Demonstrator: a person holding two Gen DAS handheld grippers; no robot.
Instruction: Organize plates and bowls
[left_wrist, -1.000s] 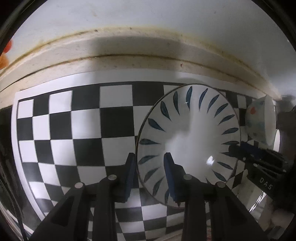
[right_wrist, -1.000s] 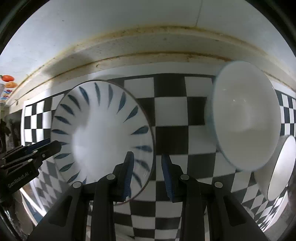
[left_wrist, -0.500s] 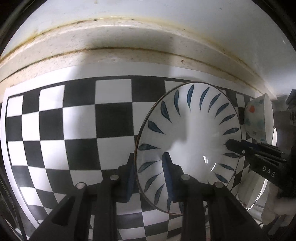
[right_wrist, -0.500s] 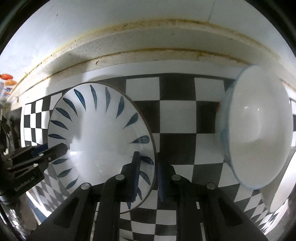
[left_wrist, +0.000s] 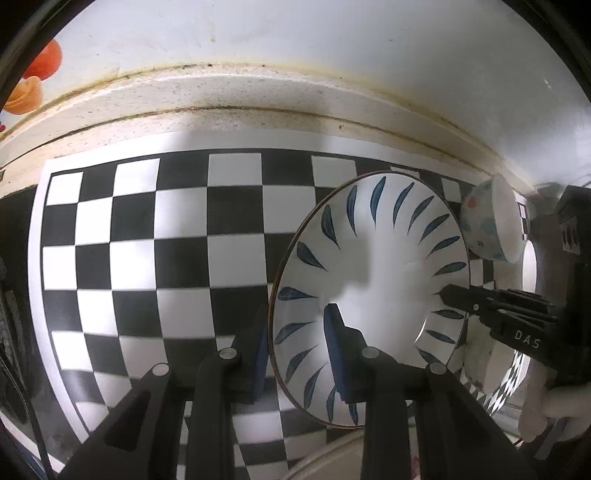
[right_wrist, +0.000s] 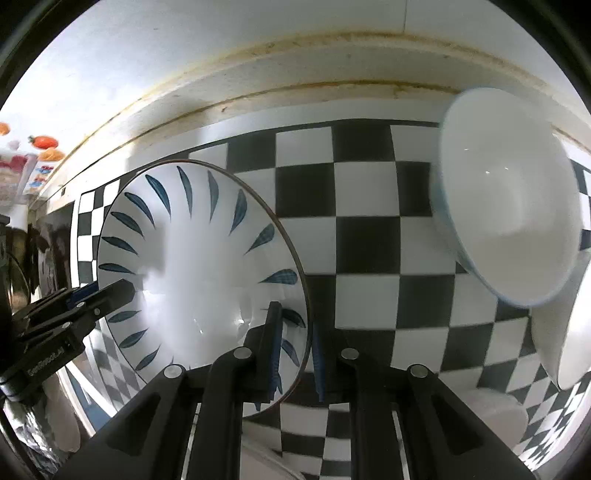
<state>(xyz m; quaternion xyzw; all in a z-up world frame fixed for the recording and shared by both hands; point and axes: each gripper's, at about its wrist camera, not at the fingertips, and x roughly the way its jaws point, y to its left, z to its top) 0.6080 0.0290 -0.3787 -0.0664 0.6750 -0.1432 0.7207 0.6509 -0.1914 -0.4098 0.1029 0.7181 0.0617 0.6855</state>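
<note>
Both grippers, L (left_wrist: 295, 347) & R (right_wrist: 295, 343), clamp plate (left_wrist: 369, 280) rim at 6 o'clock; step: carrying; next: stack, level.

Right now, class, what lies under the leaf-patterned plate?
Around the plate the checkered mat shows, so it presumably continues beneath. The plate covers that spot. Both claws, left and right, grip its rim.

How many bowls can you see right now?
2, maybe more. One white bowl sits right of the plate on the checkered mat; another bowl lies behind it at the frame edge. Others may be hidden.
</note>
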